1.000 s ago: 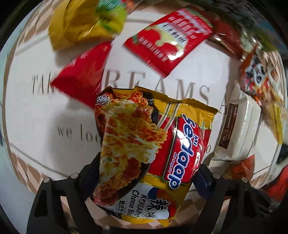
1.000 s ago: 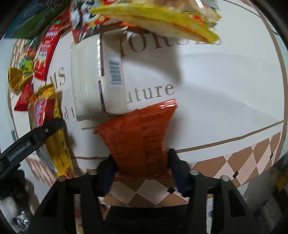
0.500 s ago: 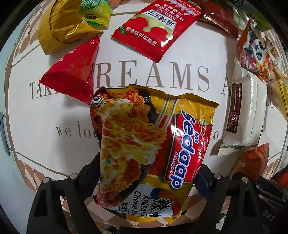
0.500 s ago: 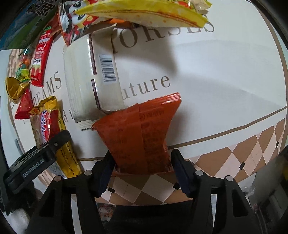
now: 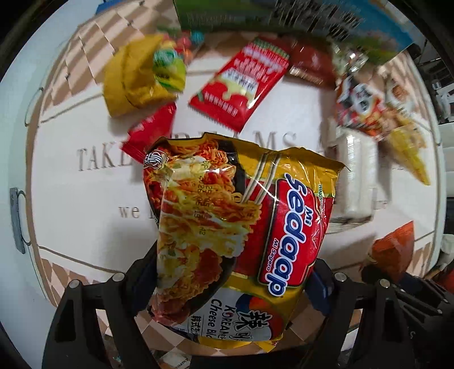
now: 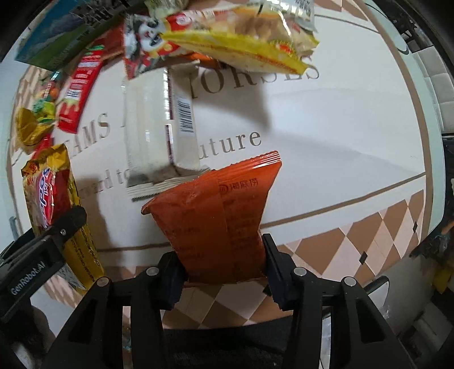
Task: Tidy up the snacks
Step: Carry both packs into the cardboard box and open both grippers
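Observation:
A yellow and red instant noodle packet (image 5: 241, 215) hangs clear of the table, and my left gripper (image 5: 229, 281) is shut on its lower part, pads pressing both side edges. From the right wrist, the same noodle packet (image 6: 48, 193) appears at the left with a left finger (image 6: 65, 224) across it. My right gripper (image 6: 221, 269) has its jaws closing on the bottom end of an orange snack packet (image 6: 215, 215), and the pads press its sides. That orange packet (image 5: 394, 249) also shows at the right edge of the left wrist view.
On the lettered tablecloth (image 6: 312, 142) lie a white packet (image 6: 159, 125), a red sachet (image 5: 241, 82), a small red packet (image 5: 150, 130), a yellow bag (image 5: 133, 85), a panda packet (image 6: 144, 42) and a yellow-edged bag (image 6: 241, 37). A green and blue box (image 5: 283, 17) stands at the back.
My left gripper has risen with the noodle packet, so the snacks below look smaller. The right gripper has shifted sideways; its jaws widened briefly around the orange packet and pinched in again.

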